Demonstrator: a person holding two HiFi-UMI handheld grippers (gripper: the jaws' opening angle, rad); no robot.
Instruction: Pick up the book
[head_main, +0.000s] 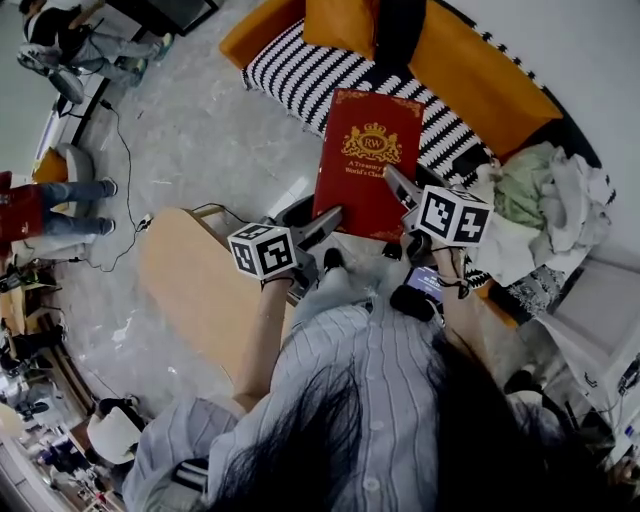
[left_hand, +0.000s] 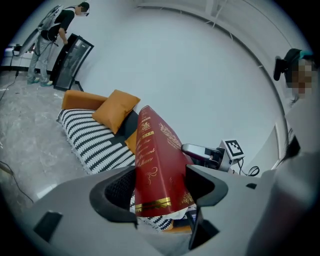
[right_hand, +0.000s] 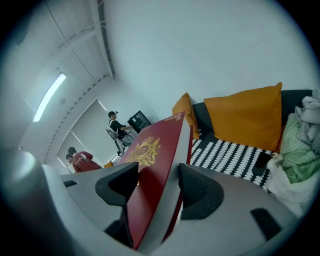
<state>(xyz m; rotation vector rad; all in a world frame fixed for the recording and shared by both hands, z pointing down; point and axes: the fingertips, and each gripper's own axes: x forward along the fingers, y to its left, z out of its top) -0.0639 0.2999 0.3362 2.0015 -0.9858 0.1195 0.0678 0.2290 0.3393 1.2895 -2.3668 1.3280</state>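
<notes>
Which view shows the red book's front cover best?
The head view: the red book faces the camera, its crest and gold lettering visible. The left gripper view shows mainly its spine; the right gripper view shows the cover at a steep slant.

Gilt "RW" on red book

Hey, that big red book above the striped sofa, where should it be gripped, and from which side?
Pinch the red book across its thickness near its near end: left gripper from the spine side, right gripper from the page edge. It is broad, flat and stiff, so jaws only span cover to cover, and opposite holds stop it tipping. Both grippers hold it so now.
</notes>
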